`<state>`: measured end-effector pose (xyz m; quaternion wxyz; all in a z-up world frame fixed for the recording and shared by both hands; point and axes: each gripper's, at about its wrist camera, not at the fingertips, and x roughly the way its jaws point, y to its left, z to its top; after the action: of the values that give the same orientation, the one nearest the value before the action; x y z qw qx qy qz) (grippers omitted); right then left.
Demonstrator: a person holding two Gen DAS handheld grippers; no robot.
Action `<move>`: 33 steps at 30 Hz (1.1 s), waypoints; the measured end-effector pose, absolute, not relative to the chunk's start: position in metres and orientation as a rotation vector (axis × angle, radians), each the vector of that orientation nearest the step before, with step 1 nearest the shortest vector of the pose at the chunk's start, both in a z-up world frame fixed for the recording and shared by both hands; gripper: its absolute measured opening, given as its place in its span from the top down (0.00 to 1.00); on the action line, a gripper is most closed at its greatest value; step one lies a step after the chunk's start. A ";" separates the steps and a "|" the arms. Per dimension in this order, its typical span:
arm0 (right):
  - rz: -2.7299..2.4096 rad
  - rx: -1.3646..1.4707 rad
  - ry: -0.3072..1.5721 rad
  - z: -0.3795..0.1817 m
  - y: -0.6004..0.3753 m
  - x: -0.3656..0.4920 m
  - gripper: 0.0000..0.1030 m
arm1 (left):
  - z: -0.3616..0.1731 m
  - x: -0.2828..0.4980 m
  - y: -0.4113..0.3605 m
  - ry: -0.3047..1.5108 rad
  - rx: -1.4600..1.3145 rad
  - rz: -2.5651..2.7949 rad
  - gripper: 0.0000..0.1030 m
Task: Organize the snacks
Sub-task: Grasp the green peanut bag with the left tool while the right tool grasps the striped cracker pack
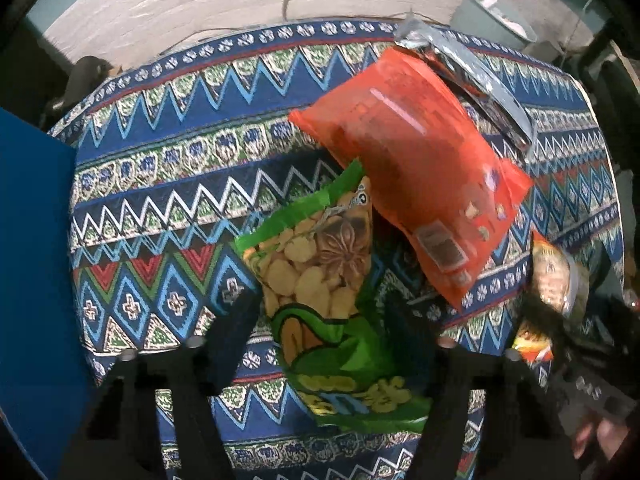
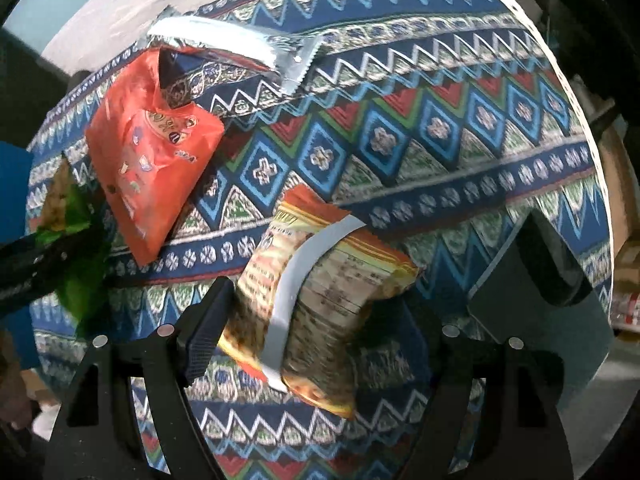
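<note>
A green snack bag [image 1: 316, 280] printed with yellow beans stands between the fingers of my left gripper [image 1: 324, 320], and both pads press its sides. Leaning on its top corner is an orange bag [image 1: 412, 168], also visible in the right wrist view [image 2: 152, 168]. Behind that lies a silver foil bag [image 1: 464, 72] [image 2: 240, 40]. A yellow-and-orange bag [image 2: 320, 300] with a white band lies on the cloth between the fingers of my right gripper [image 2: 312, 332], which stands open around it. Both grippers point down at the table.
A round table carries a blue, red and green zigzag cloth [image 2: 440, 140]. A blue panel [image 1: 32, 280] stands at its left edge, a grey bin [image 1: 492, 16] on the floor behind it, and a dark grey slab [image 2: 532, 280] at its right edge.
</note>
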<state>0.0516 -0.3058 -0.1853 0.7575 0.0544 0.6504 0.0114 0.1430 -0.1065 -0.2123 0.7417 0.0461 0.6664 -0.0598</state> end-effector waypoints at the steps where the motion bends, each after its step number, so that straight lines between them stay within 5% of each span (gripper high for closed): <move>1: 0.022 0.088 1.414 -0.186 -0.301 0.053 0.26 | -0.213 0.139 -0.105 1.465 0.103 -0.138 0.47; 9: 0.074 -0.114 1.385 -0.189 -0.262 0.050 0.31 | -0.215 0.115 -0.101 1.449 0.160 -0.164 0.54; 11: 0.104 -0.107 1.384 -0.193 -0.260 0.055 0.47 | -0.213 0.112 -0.100 1.451 0.168 -0.164 0.55; 14: 0.114 -0.163 1.368 -0.189 -0.252 0.047 0.56 | -0.210 0.105 -0.097 1.448 0.178 -0.166 0.55; 33: 0.154 -0.173 1.204 -0.092 -0.252 0.029 0.60 | -0.129 0.054 -0.083 1.226 0.272 -0.160 0.57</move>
<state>0.0290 -0.2521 -0.0916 0.8180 -0.0813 0.5648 0.0723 0.0536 -0.0832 -0.1288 0.8063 0.1272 0.5729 -0.0747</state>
